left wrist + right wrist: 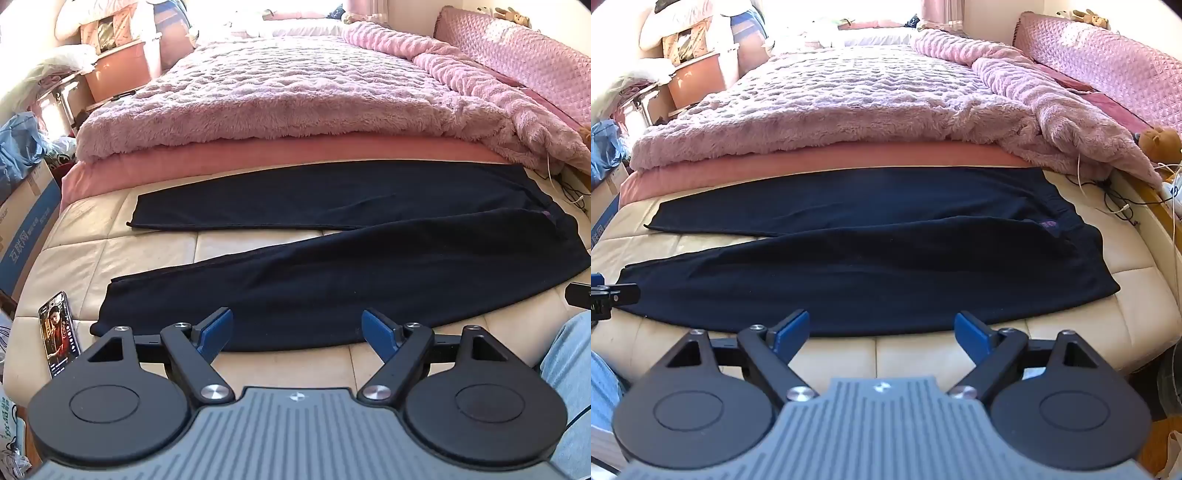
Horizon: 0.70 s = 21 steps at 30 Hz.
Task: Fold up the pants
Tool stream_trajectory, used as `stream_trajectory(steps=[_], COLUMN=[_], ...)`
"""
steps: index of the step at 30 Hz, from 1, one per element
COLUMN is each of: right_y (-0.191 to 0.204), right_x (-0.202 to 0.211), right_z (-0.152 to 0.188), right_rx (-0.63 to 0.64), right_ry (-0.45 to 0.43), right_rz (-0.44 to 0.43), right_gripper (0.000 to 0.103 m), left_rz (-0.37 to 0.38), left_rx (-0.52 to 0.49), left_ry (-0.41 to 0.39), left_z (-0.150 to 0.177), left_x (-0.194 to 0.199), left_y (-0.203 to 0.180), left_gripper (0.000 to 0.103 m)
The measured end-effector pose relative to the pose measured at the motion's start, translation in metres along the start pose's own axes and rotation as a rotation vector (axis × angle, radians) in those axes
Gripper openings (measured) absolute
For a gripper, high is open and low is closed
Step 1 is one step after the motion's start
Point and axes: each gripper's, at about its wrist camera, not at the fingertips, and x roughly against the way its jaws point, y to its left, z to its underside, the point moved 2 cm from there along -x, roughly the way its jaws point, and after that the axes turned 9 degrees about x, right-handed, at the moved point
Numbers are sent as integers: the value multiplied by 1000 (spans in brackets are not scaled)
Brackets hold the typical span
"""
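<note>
Dark navy pants (332, 280) lie flat on the cream quilted mattress (110, 254), legs spread toward the left, waistband at the right. They also show in the right wrist view (871, 273). My left gripper (297, 330) is open and empty, hovering at the near edge of the lower leg. My right gripper (881, 330) is open and empty, at the near edge of the pants closer to the waist. The tip of the other gripper (613, 295) shows at the left edge of the right wrist view.
A phone (59, 332) lies on the mattress left of the leg hems. A fluffy pink blanket (280, 99) is piled behind the pants. Charger cables (1108, 199) and a teddy bear (1158, 142) lie at the right. Boxes (26, 218) stand left of the bed.
</note>
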Motion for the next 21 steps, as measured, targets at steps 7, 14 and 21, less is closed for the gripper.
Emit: stream_trajectory(steps=[7,14,21], right_y=[-1,6,4], right_x=[1,-1,0], right_z=[0,-3,1], right_rx=[-5,-11,-13], right_ry=[-4,0,5], right_rz=[-1,-27,-60], right_gripper=[82,82,82], left_rz=[-5,1,10], left_rx=[-4,-7,-15], left_ry=[6,7,14], left_z=[0,0,2], left_x=[0,1,1], left_y=[0,-7,-8], left_gripper=[93,93,93])
